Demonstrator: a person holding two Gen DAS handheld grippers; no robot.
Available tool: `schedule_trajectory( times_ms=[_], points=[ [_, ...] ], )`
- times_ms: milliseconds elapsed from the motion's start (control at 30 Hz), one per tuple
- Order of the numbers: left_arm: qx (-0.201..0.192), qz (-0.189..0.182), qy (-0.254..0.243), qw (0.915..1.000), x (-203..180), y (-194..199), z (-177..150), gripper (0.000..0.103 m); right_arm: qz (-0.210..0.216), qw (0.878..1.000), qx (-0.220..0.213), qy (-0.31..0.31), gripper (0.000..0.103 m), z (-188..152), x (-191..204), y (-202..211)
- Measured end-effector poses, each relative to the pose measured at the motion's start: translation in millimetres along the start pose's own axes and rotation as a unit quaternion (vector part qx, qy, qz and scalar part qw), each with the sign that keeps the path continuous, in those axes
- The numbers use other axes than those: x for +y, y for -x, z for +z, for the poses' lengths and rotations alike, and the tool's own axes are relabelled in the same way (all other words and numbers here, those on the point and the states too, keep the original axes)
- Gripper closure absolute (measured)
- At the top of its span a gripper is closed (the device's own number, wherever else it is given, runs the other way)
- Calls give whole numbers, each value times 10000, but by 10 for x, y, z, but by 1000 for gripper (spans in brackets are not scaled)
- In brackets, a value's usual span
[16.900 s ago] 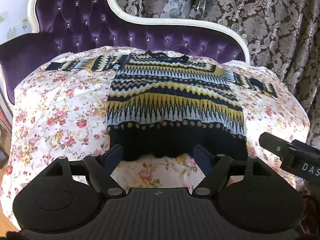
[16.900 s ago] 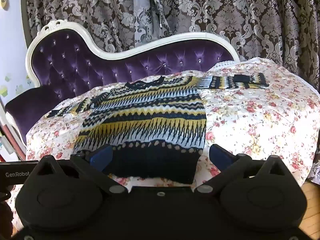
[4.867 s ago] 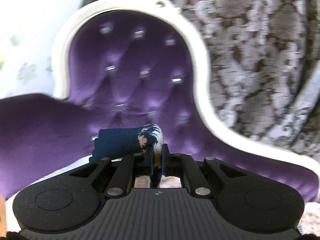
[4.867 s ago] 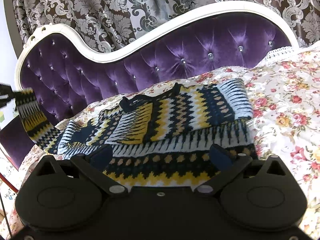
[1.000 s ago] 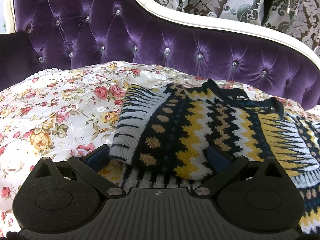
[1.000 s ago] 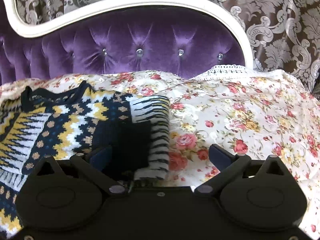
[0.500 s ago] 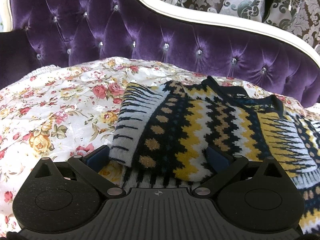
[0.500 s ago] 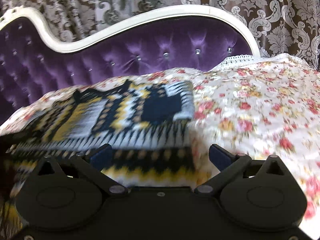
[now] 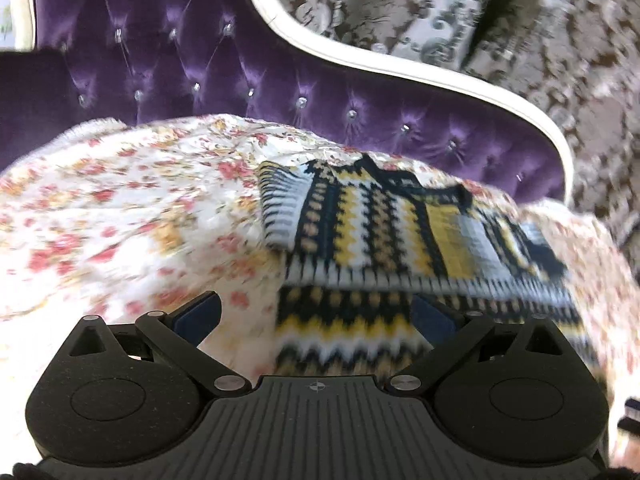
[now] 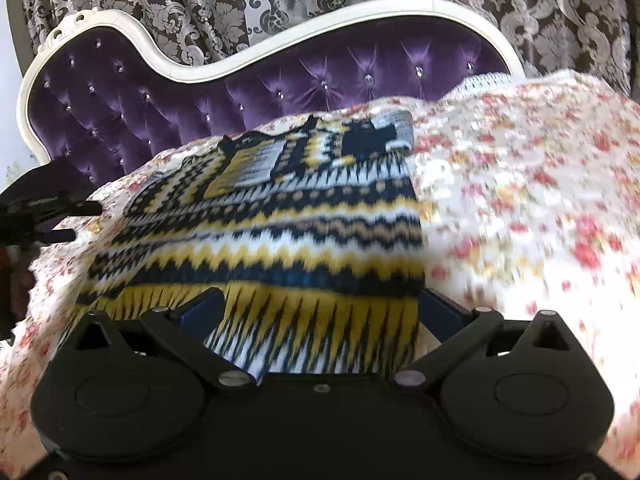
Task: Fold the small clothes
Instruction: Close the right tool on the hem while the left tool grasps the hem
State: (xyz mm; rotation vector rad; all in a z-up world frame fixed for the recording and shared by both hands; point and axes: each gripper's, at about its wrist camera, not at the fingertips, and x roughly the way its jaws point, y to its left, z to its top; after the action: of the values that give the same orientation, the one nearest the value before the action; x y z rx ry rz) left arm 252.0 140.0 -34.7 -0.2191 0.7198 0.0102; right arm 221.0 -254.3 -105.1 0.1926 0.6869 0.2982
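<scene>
A knitted sweater (image 9: 400, 248) lies on the floral cloth (image 9: 120, 208) that covers the seat of a purple sofa (image 9: 180, 68), and both sleeves are folded in across its chest. The knit is thick and banded in navy, mustard and white zigzags, with a dark collar near the sofa back; the cloth is pale, strewn with small red and yellow flowers, and has a lace edge (image 10: 480, 80) showing at the upper right of the right wrist view. The sofa back is tufted velvet with shiny buttons inside a curving cream frame (image 10: 280, 36), and a brown and silver damask curtain (image 10: 520, 8) hangs behind it. The left claw (image 9: 316, 316) stands wide apart at the bottom of its frame, holding nothing, with the sweater's left edge running down between its blue pads (image 9: 198, 314). The right claw (image 10: 320, 312) is likewise spread and empty, low in its frame, the sweater's lower body filling the gap between its fingers and its right edge just inside the right pad. The left claw also shows as a dark shape at the left edge of the right wrist view, beside the sweater.
</scene>
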Motion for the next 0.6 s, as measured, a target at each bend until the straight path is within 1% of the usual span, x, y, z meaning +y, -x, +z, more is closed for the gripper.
schedule_trajectory(
  times_ms=[100, 167, 300, 433, 500, 600],
  points=[
    [129, 70, -312, 9994, -24, 261, -240, 1, 5, 9999, 114, -71, 1, -121, -1, 99],
    [226, 39, -346, 9991, -27, 386, -407, 1, 18, 9998, 183, -100, 1, -205, 7, 161],
    [395, -55, -214, 9990, -62, 577, -749, 1, 89, 9991, 322, -276, 1, -348, 7, 270],
    [442, -112, 163, 9988, -33, 729, -977, 1, 163, 9975, 432, -543, 1, -471, -32, 368],
    [447, -166, 276, 9985, -20, 806, -1089, 1, 244, 9957, 521, -724, 1, -534, -77, 399],
    [437, -127, 163, 9988, -81, 873, -1208, 2, 355, 9919, 633, -1038, 1, -637, -163, 427]
  ],
)
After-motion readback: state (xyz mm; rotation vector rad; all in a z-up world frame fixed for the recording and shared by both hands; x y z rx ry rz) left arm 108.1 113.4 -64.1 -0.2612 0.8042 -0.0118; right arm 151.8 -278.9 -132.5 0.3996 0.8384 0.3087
